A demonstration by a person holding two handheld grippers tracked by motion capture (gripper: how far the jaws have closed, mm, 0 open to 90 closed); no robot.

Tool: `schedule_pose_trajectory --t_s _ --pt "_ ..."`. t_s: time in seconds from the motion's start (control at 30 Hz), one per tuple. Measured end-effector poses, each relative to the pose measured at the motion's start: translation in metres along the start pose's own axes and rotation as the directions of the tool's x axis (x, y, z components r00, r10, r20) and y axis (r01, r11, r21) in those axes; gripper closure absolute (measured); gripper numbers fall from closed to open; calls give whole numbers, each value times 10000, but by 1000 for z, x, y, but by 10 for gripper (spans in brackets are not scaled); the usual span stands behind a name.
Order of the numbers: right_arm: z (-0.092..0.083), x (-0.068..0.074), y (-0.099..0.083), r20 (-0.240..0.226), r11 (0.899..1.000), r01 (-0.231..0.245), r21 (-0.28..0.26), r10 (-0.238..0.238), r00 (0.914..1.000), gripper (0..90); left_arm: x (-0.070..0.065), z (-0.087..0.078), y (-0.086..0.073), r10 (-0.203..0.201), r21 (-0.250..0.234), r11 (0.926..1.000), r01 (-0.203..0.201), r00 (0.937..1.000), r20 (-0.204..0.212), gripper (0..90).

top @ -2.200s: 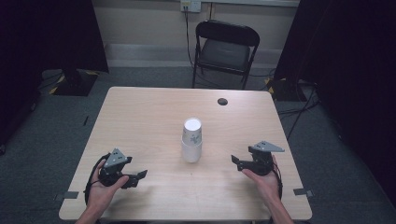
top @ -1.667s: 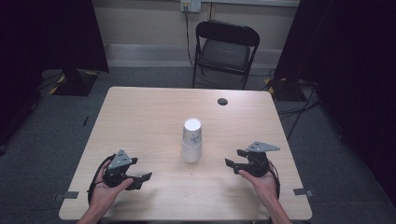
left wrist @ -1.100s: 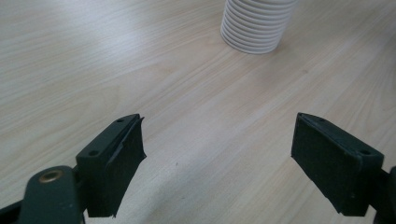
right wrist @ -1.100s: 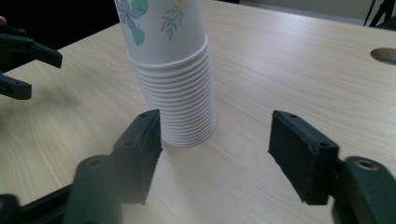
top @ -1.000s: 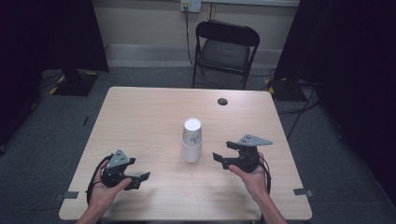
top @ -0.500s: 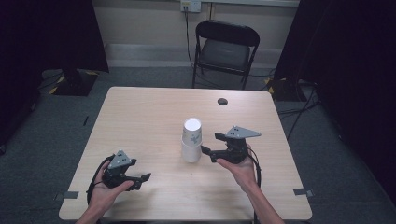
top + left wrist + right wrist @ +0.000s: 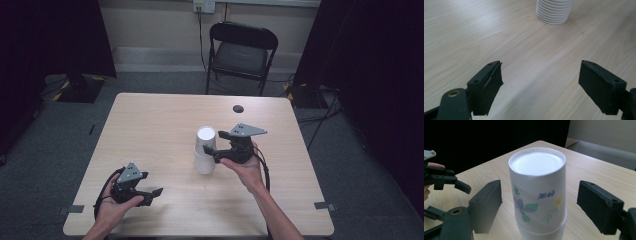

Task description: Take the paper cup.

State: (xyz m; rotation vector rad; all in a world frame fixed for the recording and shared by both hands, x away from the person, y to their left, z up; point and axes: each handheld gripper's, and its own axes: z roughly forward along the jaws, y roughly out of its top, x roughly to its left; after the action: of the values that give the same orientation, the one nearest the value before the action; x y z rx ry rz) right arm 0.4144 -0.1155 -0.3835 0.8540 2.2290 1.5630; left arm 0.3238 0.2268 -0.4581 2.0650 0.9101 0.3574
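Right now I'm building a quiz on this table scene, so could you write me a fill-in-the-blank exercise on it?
1. The stack of cups stands upside ____ on the table.
2. The right claw has its jaws on either side of the top ____.
3. The left claw holds ____.
4. Behind the table stands a black ____.

Missing words: down; cup; nothing; chair
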Motion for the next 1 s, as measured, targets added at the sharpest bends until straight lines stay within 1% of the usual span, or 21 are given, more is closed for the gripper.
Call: schedule_pose_trajectory --t_s 0.03,0.2,0.3,0.33,0.37,0.47,0.5,0.53,0.57,0.6,0.63,0.73,0.8,0.87,0.9,1.0 --pt "0 0 0 0 10000 0 0 0 10000 193 -1 0 0 -29 16 10000 29 10000 -11 186" --pt "11 -1 5 -158 10000 -17 8 17 9999 194 0 0 0 -30 2 10000 30 10000 16 186" --pt "18 0 6 -240 9999 64 99 -62 9997 204 0 1 0 -163 -1 9999 163 9999 58 186" --pt "20 0 6 -233 9999 74 149 -70 9997 214 1 1 0 -89 41 10000 89 9999 67 186" --pt "22 0 6 -210 9999 124 73 -123 9997 226 0 1 0 -143 9 9999 143 9998 106 186" --pt "26 0 6 -183 9999 107 92 -106 9998 229 -1 0 0 32 -46 10000 -31 9997 223 185" --pt "28 0 6 -150 9999 82 140 -80 9999 235 -2 0 0 57 -75 10000 -55 9998 170 185" --pt "31 -1 5 -131 9996 78 258 -74 9999 240 -2 0 0 55 -86 9999 -54 9998 185 185" --pt "31 -1 5 -131 9996 78 258 -74 9999 240 -2 0 0 57 -81 10000 -56 9998 192 185" --pt "32 -1 5 -122 9995 111 283 -108 9999 244 -1 0 1 157 -31 9999 -157 9998 146 185" --pt "34 -2 4 -134 9995 118 300 -114 9998 246 -2 0 0 78 -37 10000 -77 9998 158 185" --pt "39 -3 3 -191 9992 93 401 -86 9998 255 -2 0 0 83 -22 10000 -82 9999 138 185" --pt "42 -3 2 -177 9986 186 502 -177 9997 267 -2 0 0 64 -5 10000 -64 9999 143 185" --pt "42 -2 2 -107 9983 242 529 -236 9997 277 -2 0 0 169 46 9998 -169 9998 50 185" --pt "42 -2 2 -24 9979 271 586 -270 9996 279 -2 1 0 173 66 9998 -173 9998 29 185" --pt "42 -1 3 30 9977 284 614 -286 9996 284 -1 2 0 110 76 9999 -110 9999 -6 185"
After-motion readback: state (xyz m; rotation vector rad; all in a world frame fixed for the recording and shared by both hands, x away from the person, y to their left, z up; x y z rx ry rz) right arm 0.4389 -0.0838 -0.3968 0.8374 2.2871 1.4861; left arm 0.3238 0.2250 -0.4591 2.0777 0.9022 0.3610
